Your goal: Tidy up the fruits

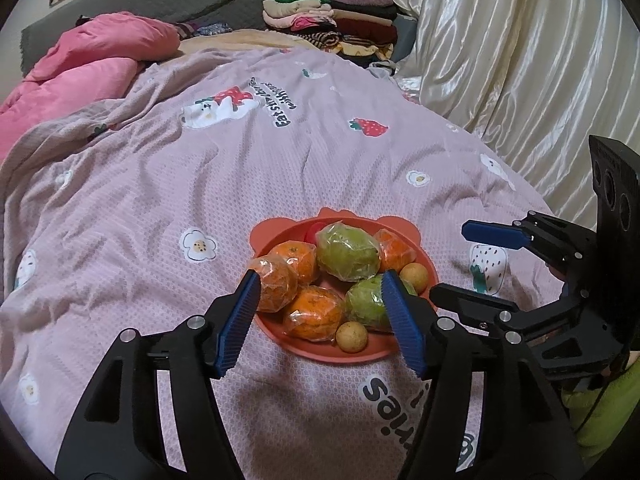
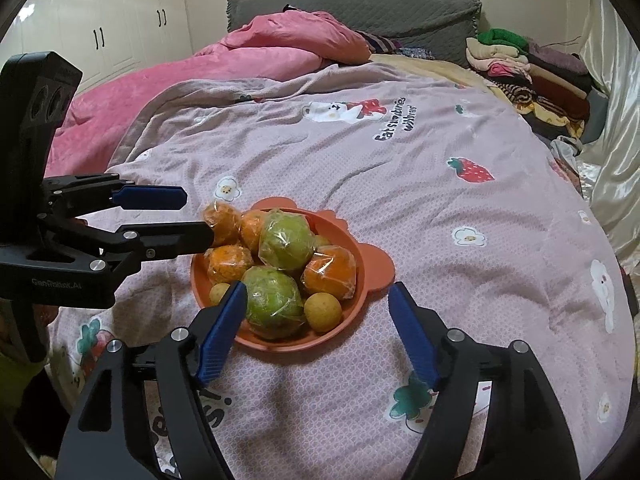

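An orange plate point(image 1: 360, 356) point(image 2: 372, 276) with small ears lies on the purple bedspread. It holds film-wrapped oranges point(image 1: 316, 312) point(image 2: 330, 268), two wrapped green fruits point(image 1: 348, 254) point(image 2: 272, 304) and small yellow-brown round fruits point(image 1: 351, 337) point(image 2: 323, 312). My left gripper point(image 1: 320, 280) point(image 2: 198, 214) stands open at the plate's near-left side, with nothing pressed between its blue pads; one fingertip is close to an orange point(image 2: 222, 216). My right gripper point(image 2: 316, 288) point(image 1: 450, 260) is open over the plate's near-right side and holds nothing.
The bedspread point(image 1: 280, 168) covers most of the bed. A pink quilt point(image 1: 80, 68) is bunched at the far left, folded clothes point(image 1: 332, 24) are stacked at the back, and a shiny cream curtain point(image 1: 520, 60) hangs along the right. White wardrobe doors point(image 2: 100, 20) stand beyond the bed.
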